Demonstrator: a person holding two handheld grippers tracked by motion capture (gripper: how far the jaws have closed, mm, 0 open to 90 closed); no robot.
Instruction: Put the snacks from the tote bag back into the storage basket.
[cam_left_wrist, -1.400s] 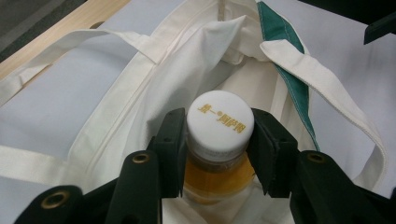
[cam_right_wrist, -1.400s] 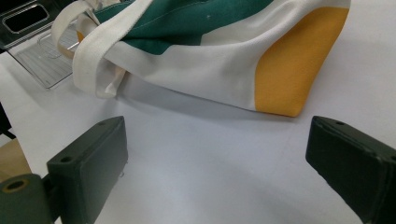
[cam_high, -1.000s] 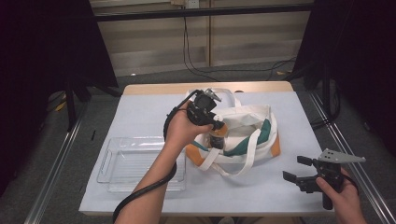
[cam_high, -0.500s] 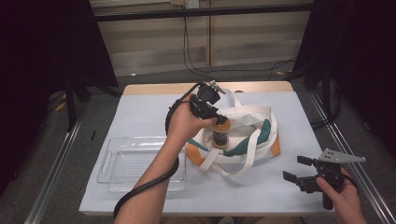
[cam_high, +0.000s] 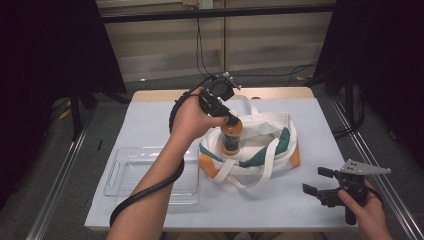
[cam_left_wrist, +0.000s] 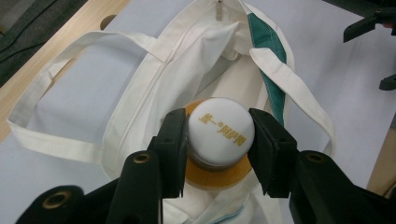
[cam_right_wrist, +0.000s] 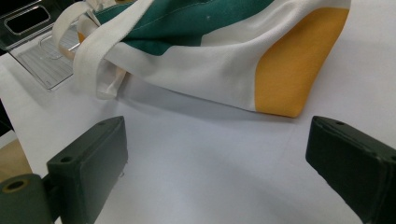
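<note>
Starting at the left of the surface, a clear plastic tray lies near the front edge, just beside the bag. Centre: the left tool points down over the open white, green and orange cloth bag, its jaws clamped on the white cap of a bottle with an orange neck. The bottle hangs upright in the bag's mouth, between the two white handles. Right, near edge: the right tool is held low over the surface, well apart from the bag, jaws spread wide with nothing between them.
</note>
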